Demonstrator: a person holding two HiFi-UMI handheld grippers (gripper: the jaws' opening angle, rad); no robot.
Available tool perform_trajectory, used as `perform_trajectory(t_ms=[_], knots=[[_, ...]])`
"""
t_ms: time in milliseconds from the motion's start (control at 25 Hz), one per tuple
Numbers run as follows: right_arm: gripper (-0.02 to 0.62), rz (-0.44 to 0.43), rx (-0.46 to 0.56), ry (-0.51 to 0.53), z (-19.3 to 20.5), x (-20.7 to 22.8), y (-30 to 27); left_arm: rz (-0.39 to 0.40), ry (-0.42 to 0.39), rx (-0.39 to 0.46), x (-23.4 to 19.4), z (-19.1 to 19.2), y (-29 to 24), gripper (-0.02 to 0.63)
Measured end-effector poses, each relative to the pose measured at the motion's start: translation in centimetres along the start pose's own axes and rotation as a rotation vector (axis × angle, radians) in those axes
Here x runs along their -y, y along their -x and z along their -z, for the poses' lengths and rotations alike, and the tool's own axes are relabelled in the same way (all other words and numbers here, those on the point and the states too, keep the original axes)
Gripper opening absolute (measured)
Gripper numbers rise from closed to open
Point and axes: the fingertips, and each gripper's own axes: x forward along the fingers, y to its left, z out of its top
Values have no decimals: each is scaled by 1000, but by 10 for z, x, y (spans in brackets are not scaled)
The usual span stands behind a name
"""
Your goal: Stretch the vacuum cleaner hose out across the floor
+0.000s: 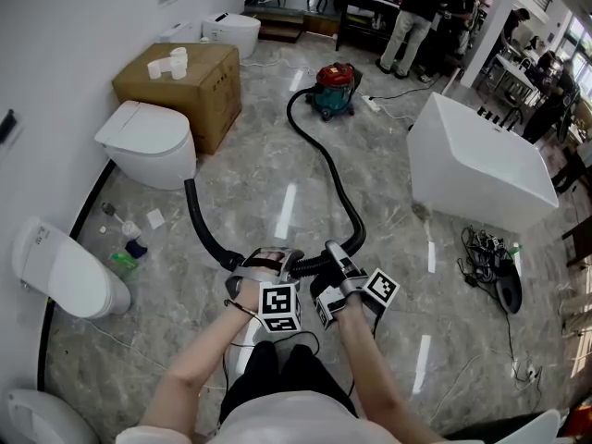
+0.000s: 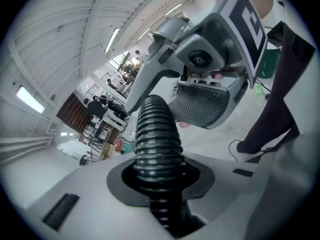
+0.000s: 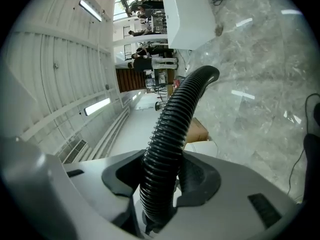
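vacuum cleaner hose [image 1: 326,160] snakes over the floor [image 1: 268,178] from the canister vacuum [image 1: 335,88] to the left gripper [image 1: 268,259], whose fingers clamp it. right gripper [image 1: 338,255] fingers sit loose around it, not pressing. pulling now could let it slip through them, or tip the canister vacuum.

We are in what looks like a bathroom-fixture showroom or test hall, not a home. Several white toilets [image 1: 148,141] stand along the wall on a glossy, marble-look tile floor [image 1: 277,183]. A freestanding white bathtub [image 1: 481,160] sits out in the open, and a large cardboard box [image 1: 185,81] stands between two of the toilets. At the far end we see people [image 1: 416,12] standing among tables and chairs. Long strip lights [image 3: 95,106] run across white panelling overhead. A red vacuum cleaner [image 1: 335,89] and a heap of cables [image 1: 486,248] sit on the floor.
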Motion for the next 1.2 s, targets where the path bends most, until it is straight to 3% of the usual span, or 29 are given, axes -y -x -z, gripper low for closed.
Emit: perform_trajectory(t_ms=[120, 240, 480, 720, 840, 1040, 1200], knots=[[192, 2, 18, -13, -5, 3, 2, -60, -63, -4, -4, -1, 0, 100], [192, -2, 44, -17, -15, 1, 7, -58, -83, -17, -3, 4, 1, 104], [193, 7, 85, -13, -36, 2, 13, 38, 85, 47, 0, 0, 5, 195], [192, 21, 115, 9, -44, -1, 2, 65, 136, 99, -9, -12, 25, 196], [192, 30, 136, 16, -48, 1, 1, 70, 220, 173, -18, -22, 40, 195], [192, 29, 177, 9, -54, 5, 4, 115, 427, 327, -31, -42, 67, 195], [190, 22, 191, -13, -55, 9, 5, 161, 591, 397, -33, -45, 74, 195]])
